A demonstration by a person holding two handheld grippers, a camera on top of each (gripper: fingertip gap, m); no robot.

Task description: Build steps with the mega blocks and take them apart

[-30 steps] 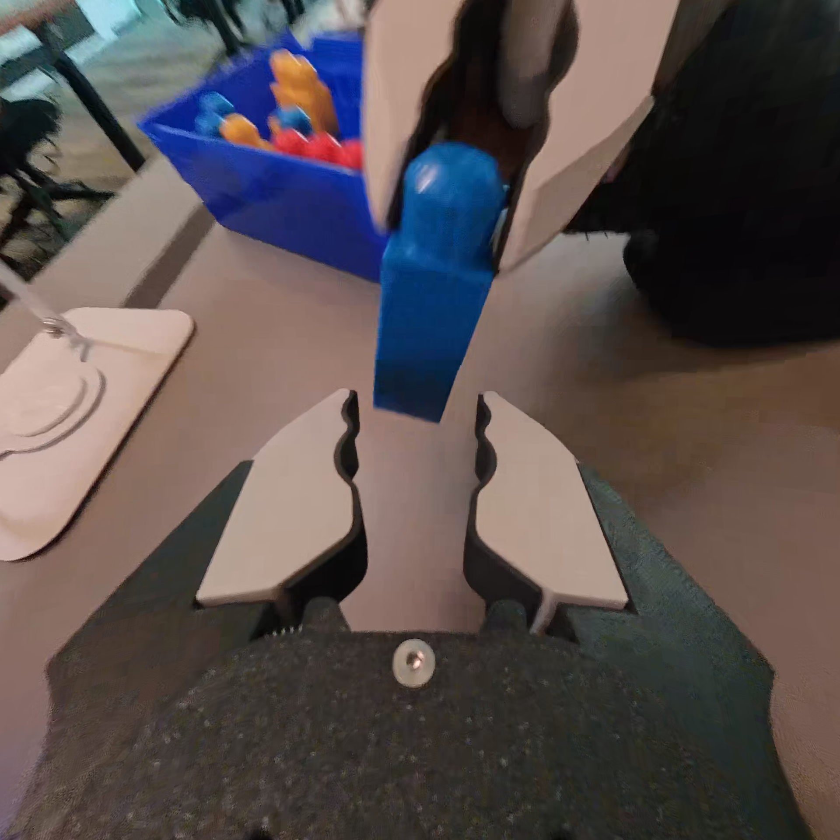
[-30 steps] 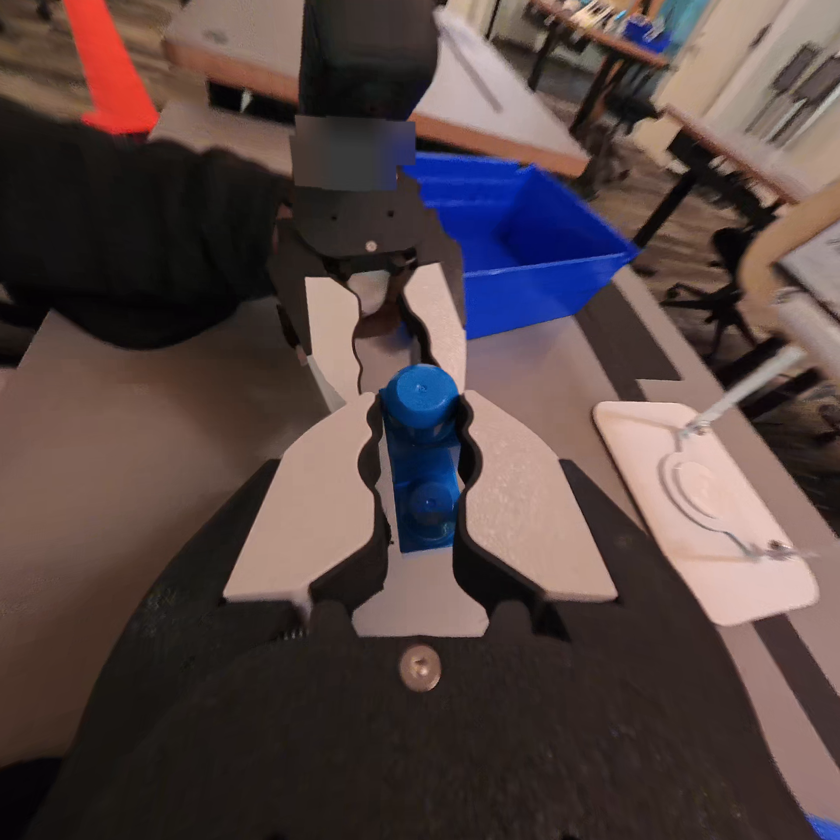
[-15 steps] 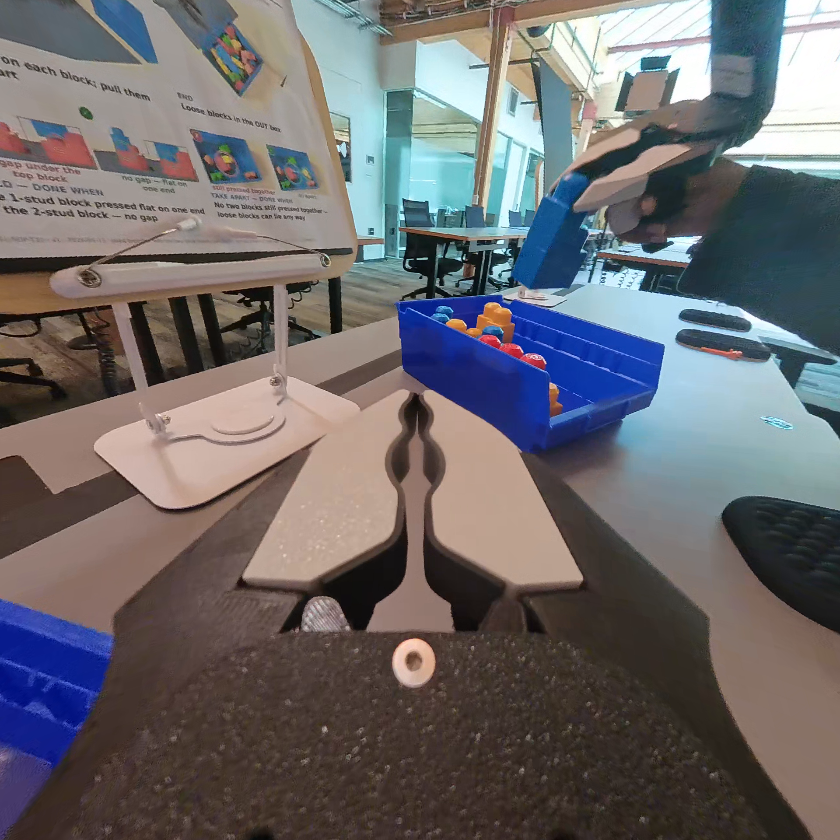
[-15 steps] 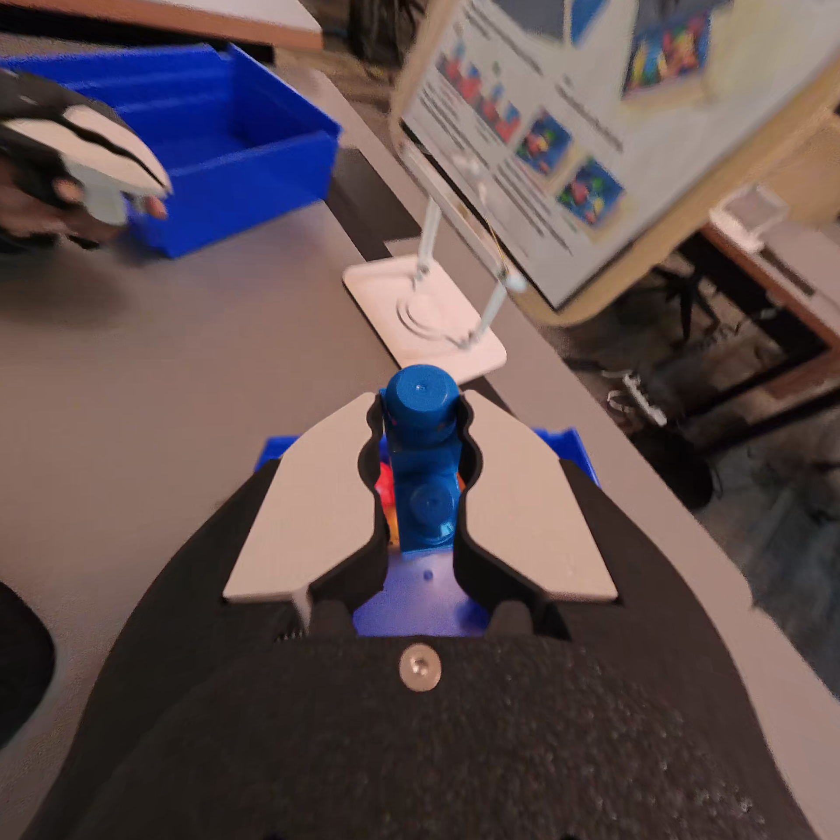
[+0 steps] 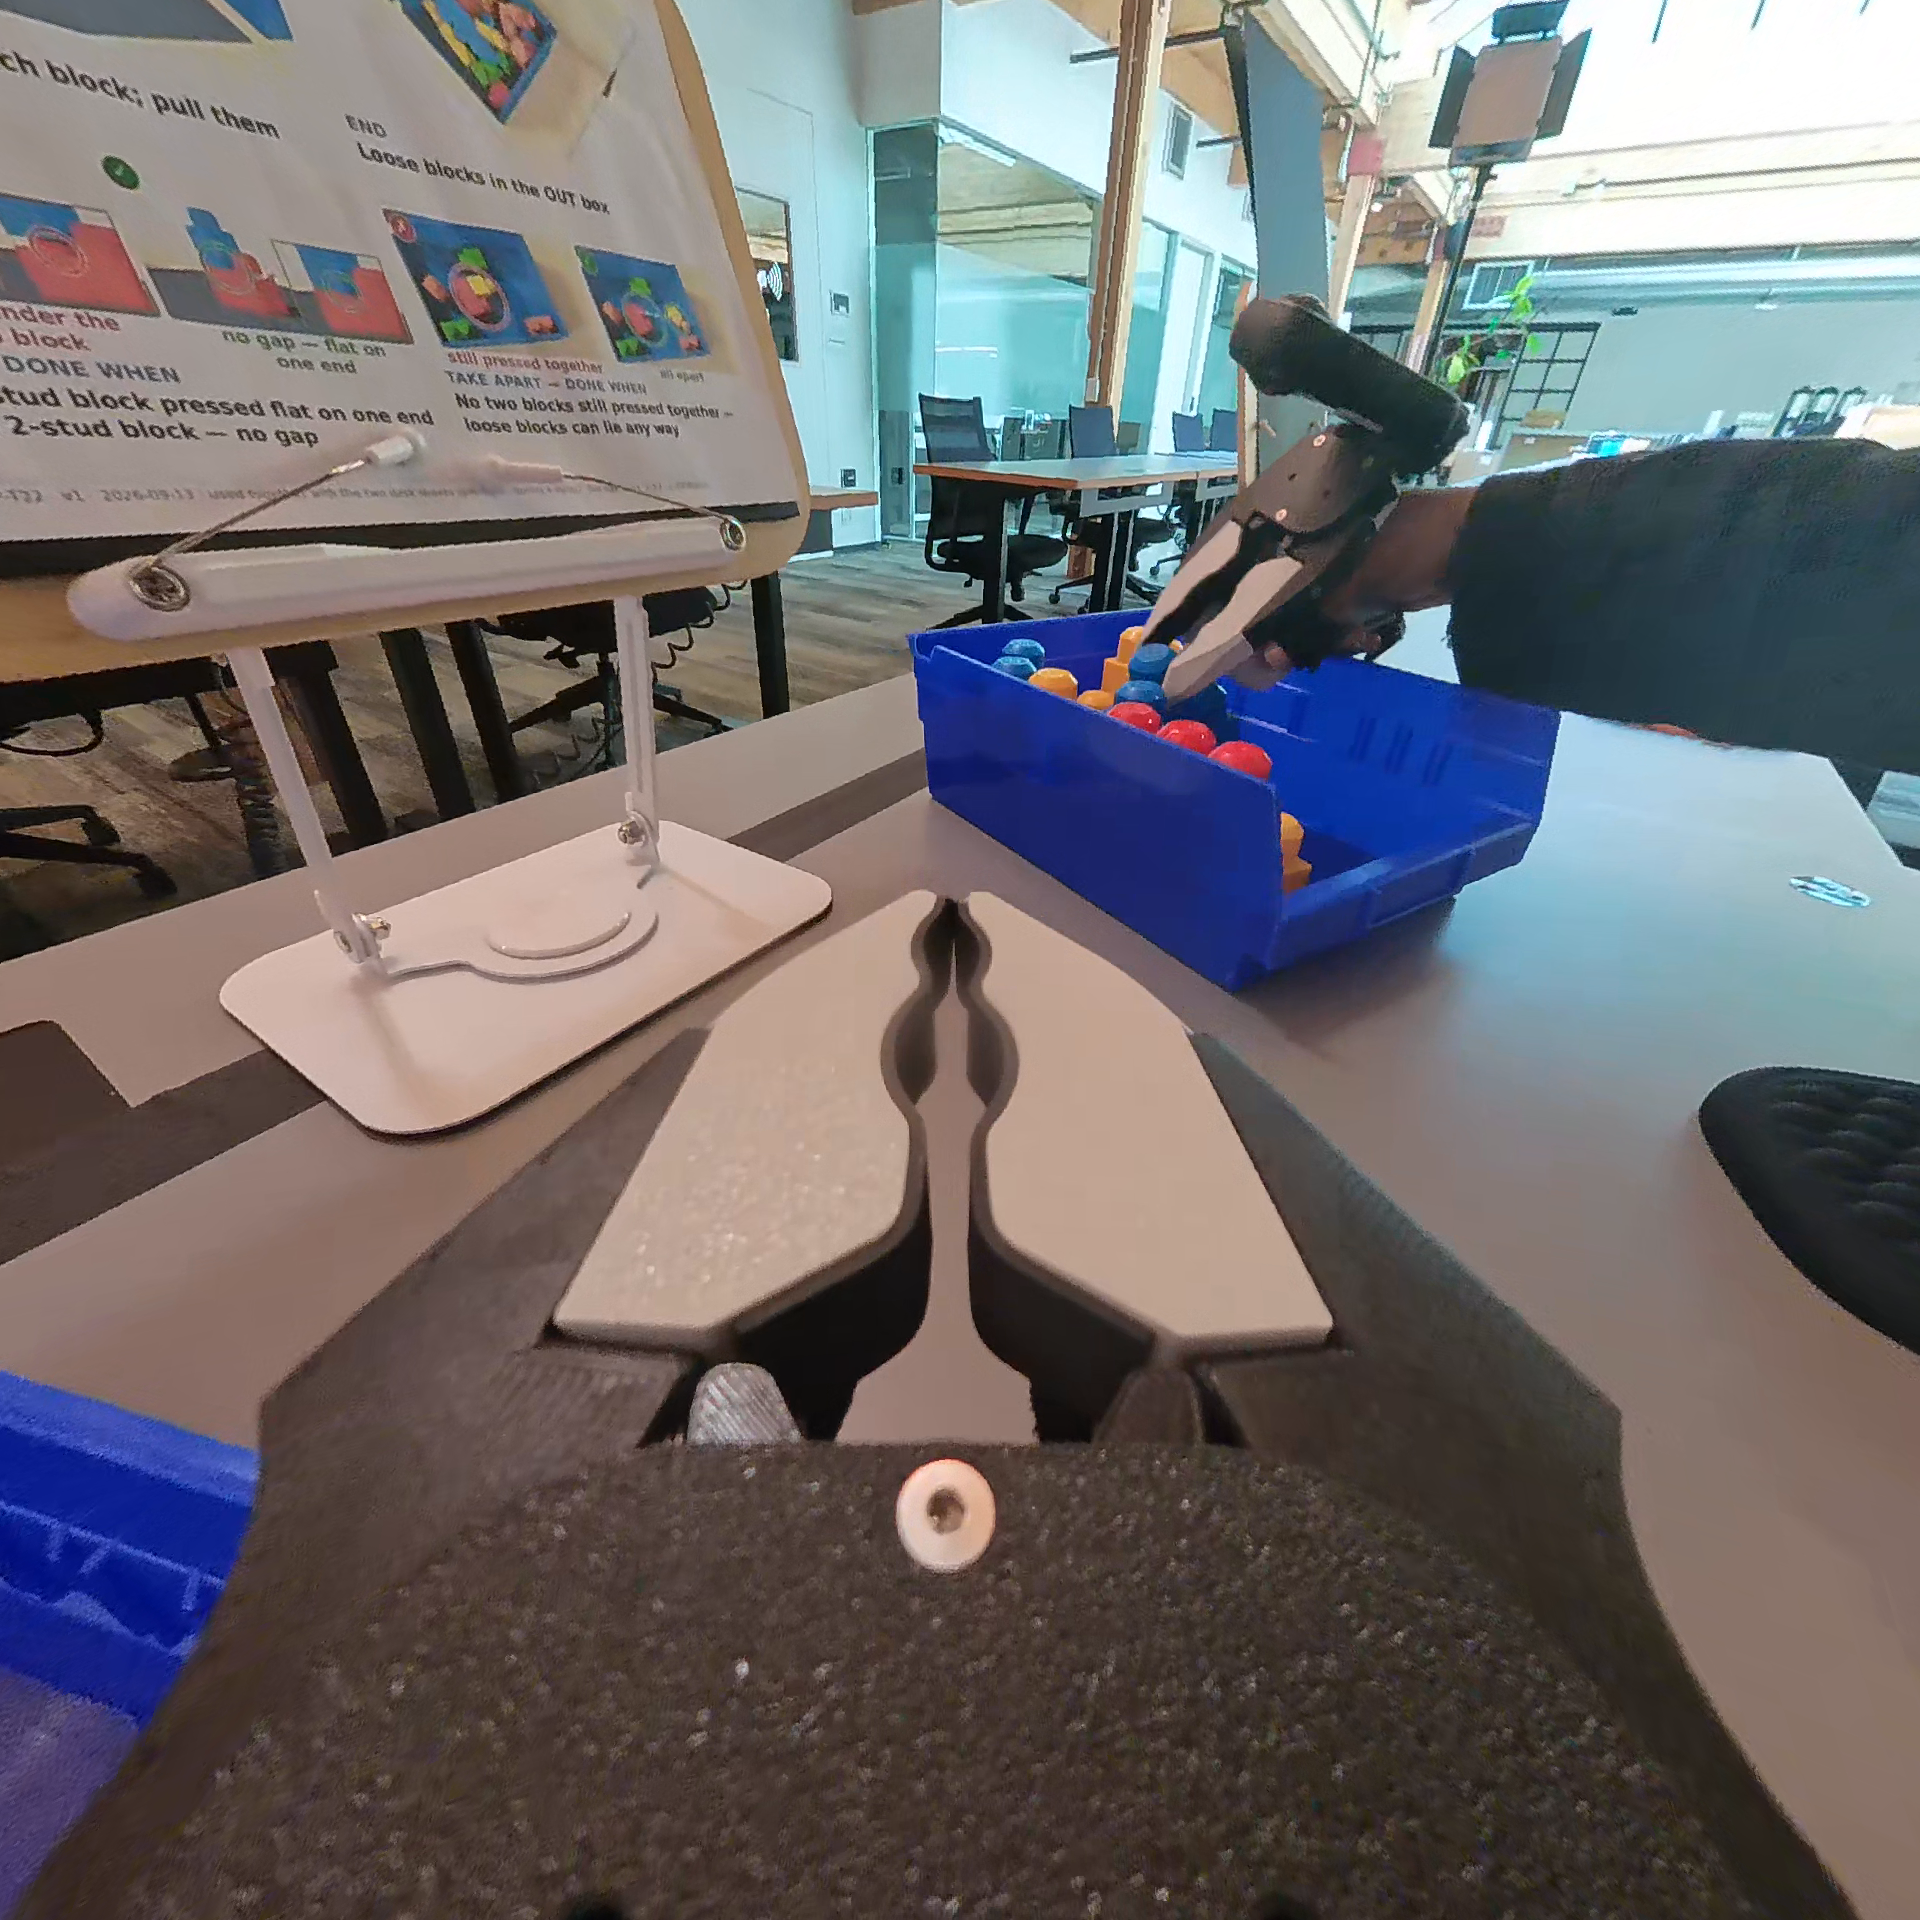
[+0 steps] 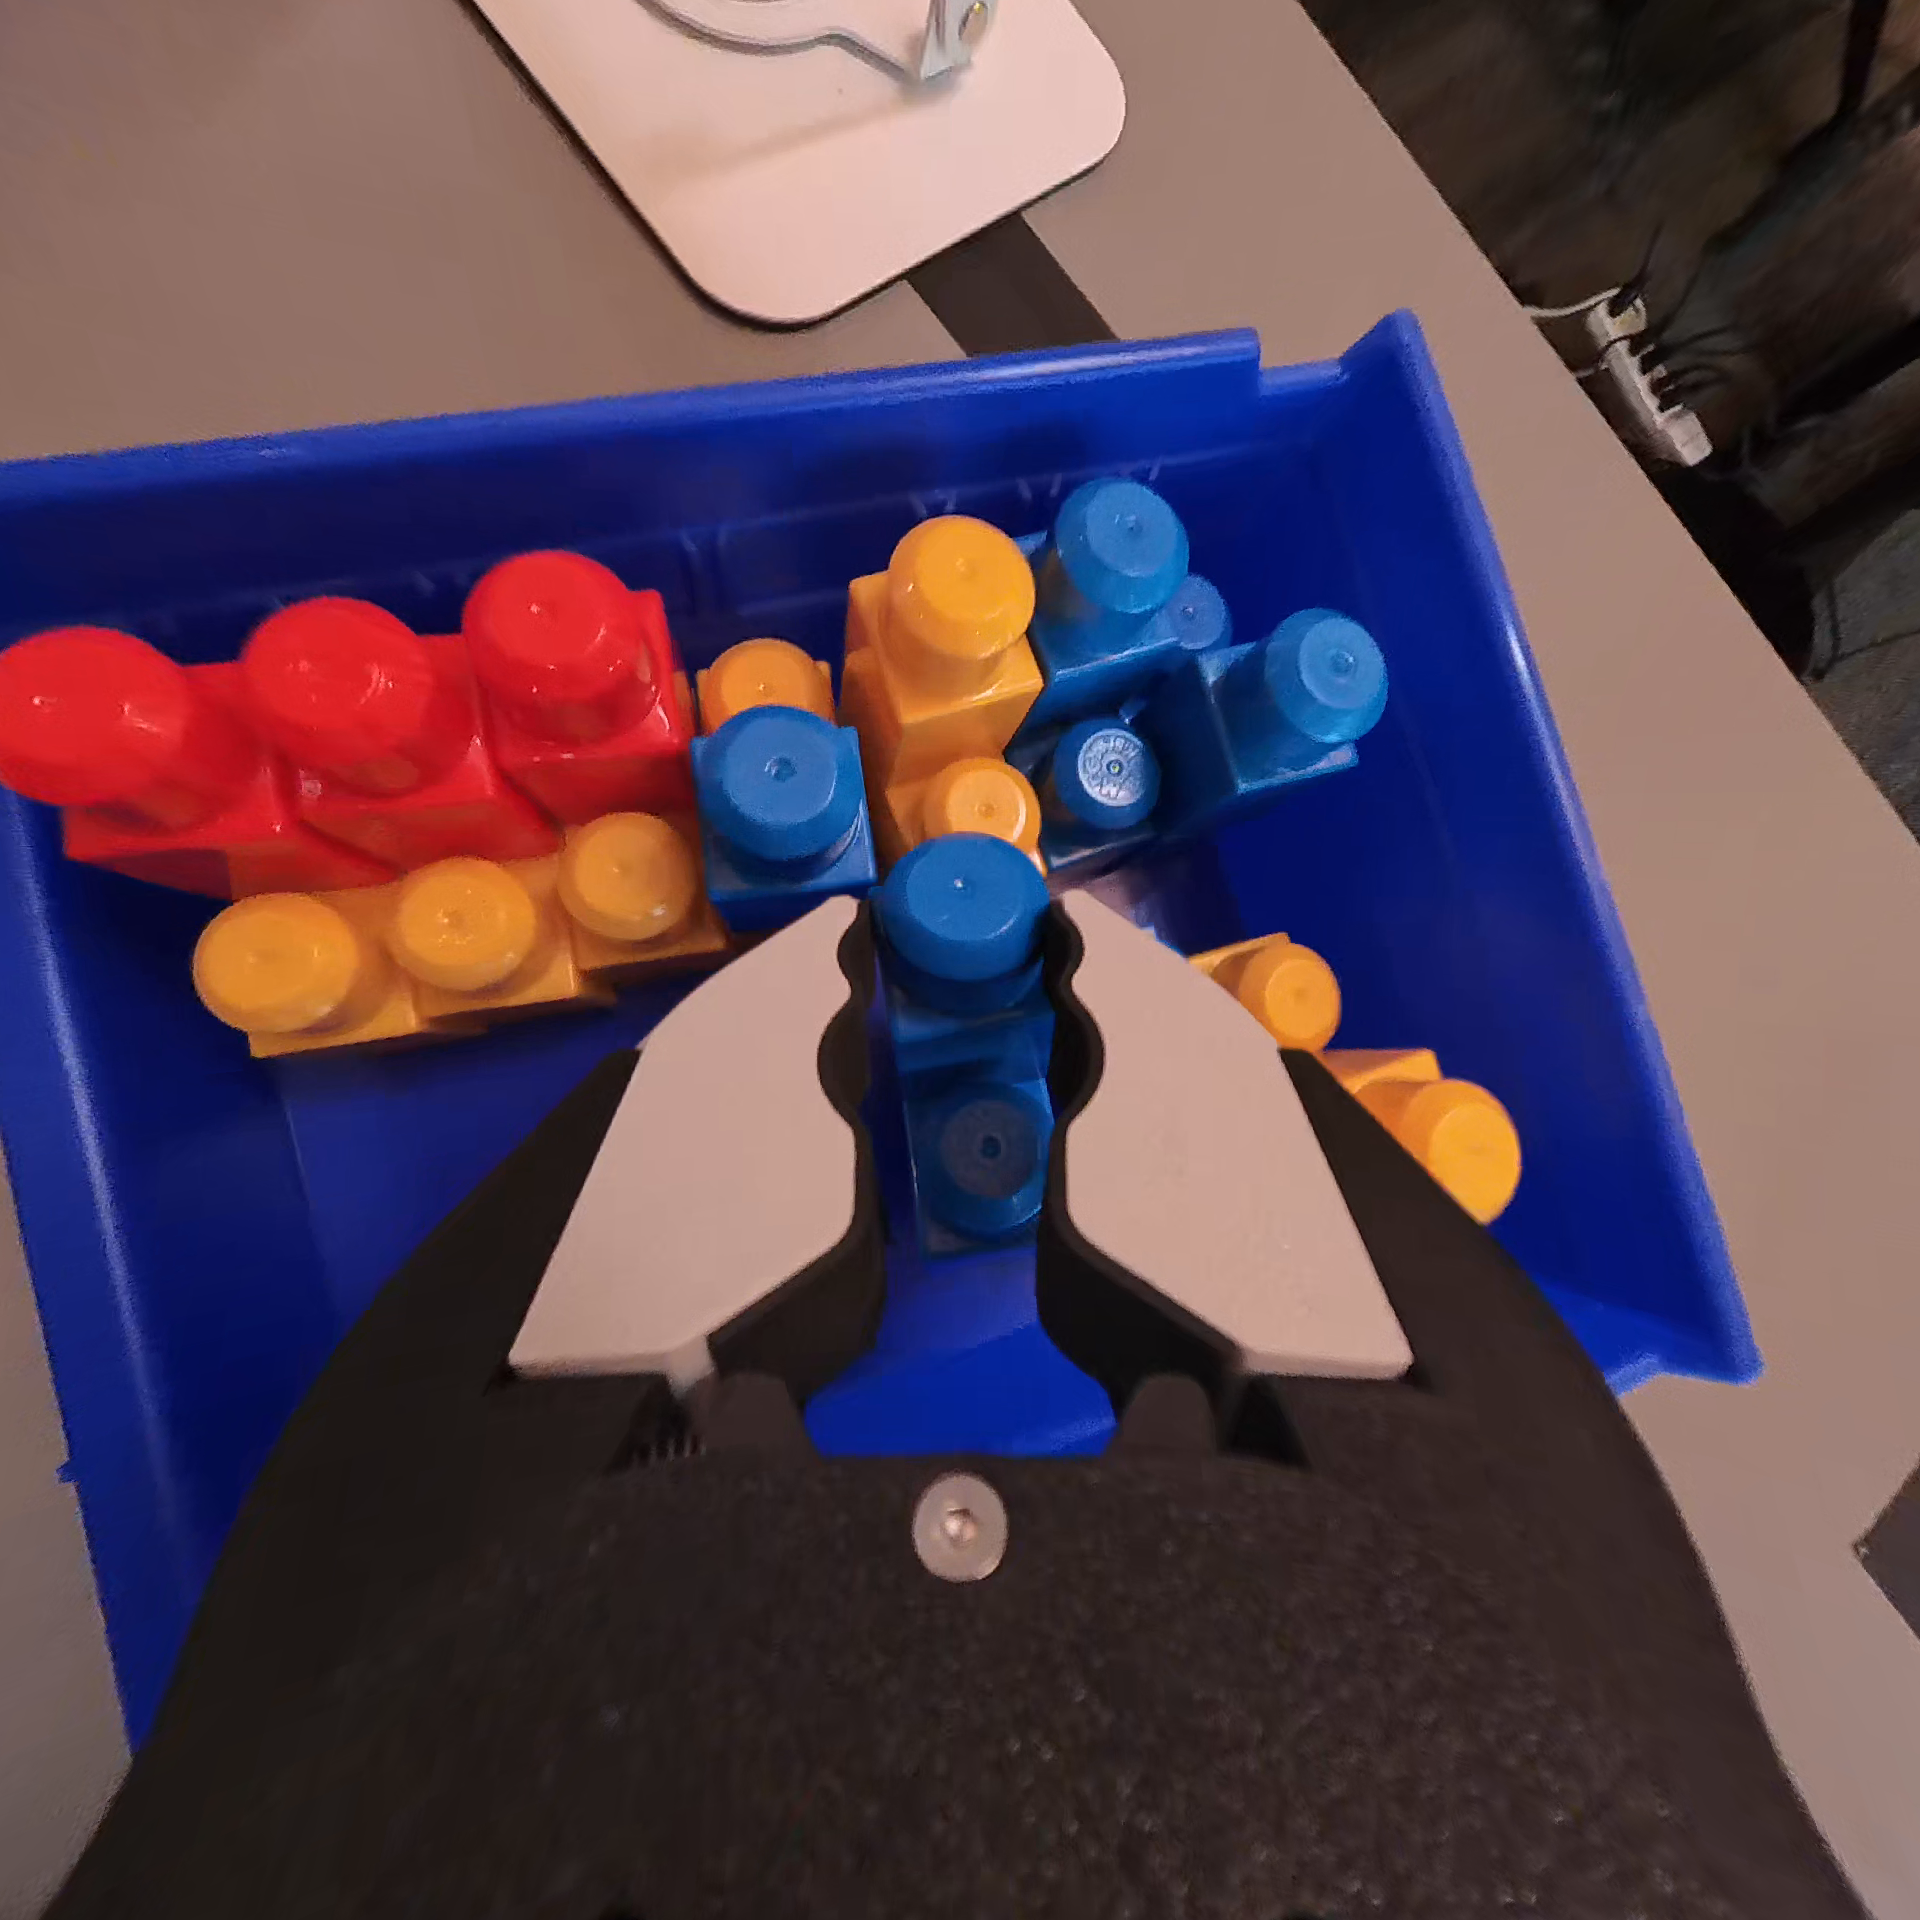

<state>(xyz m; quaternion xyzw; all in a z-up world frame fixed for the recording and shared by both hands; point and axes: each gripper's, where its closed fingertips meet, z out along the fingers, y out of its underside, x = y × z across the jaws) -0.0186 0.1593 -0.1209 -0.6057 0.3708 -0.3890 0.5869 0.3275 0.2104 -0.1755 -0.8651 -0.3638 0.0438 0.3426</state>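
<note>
In the left wrist view, the left gripper (image 5: 954,920) hovered low over the grey table (image 5: 1558,1039), its fingers together and holding nothing. A white stand (image 5: 520,966) stood just left of it, and the blue bin (image 5: 1195,831) was farther to the right, with the right gripper (image 5: 1195,655) dipping into it. In the right wrist view, the right gripper (image 6: 961,914) was clamped on a blue block (image 6: 961,1039), held over the bin (image 6: 1455,727) just near the red (image 6: 416,727), yellow (image 6: 468,945) and other blue blocks (image 6: 779,800) lying at its far side.
</note>
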